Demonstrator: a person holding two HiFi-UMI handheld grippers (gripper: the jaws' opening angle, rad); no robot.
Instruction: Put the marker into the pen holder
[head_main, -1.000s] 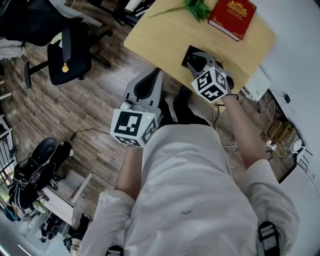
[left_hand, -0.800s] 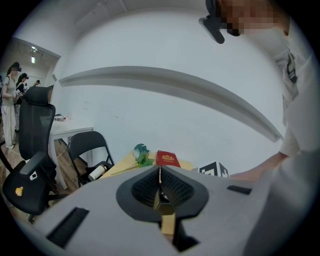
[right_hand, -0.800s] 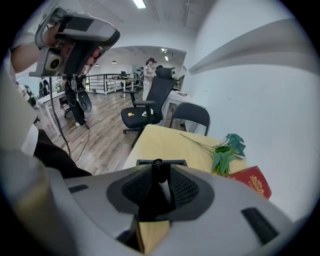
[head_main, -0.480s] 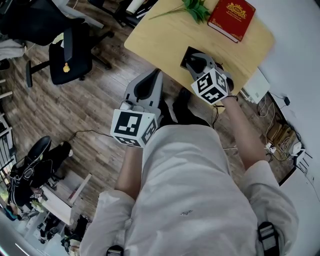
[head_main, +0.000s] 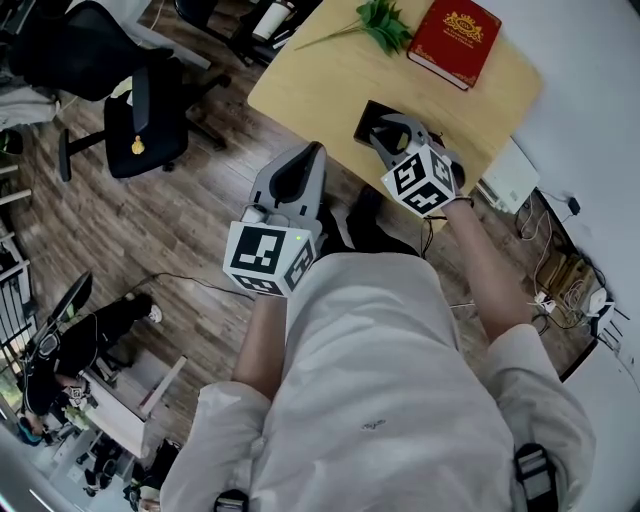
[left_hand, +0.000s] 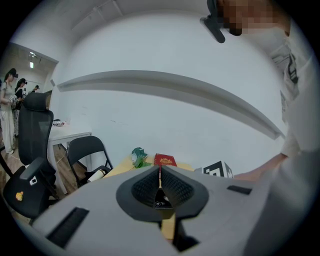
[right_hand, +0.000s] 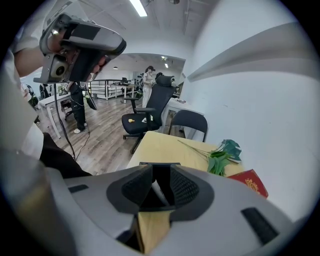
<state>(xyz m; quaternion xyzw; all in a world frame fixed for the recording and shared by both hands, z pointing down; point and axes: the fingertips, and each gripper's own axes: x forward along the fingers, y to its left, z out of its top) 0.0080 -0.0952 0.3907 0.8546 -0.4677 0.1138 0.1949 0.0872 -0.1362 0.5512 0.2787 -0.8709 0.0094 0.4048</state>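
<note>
A black square pen holder (head_main: 364, 116) stands near the front edge of the wooden table (head_main: 320, 70). My right gripper (head_main: 386, 128) hangs right over it. In the right gripper view its jaws stand apart around the holder's dark mouth (right_hand: 148, 163), and a white marker (right_hand: 158, 191) leans inside, between the jaws but narrower than the gap. My left gripper (head_main: 312, 152) is held off the table over the floor, to the left of the holder. In the left gripper view (left_hand: 160, 169) its jaws meet in a line with nothing between them.
A red book (head_main: 453, 35) and a green plant sprig (head_main: 385, 18) lie at the table's far side. A black office chair (head_main: 150, 110) stands on the wood floor to the left. Cables and a power strip (head_main: 565, 270) lie on the floor at right.
The head camera has shifted a little. My right gripper has stayed over the pen holder, and the left gripper has held its place off the table.
</note>
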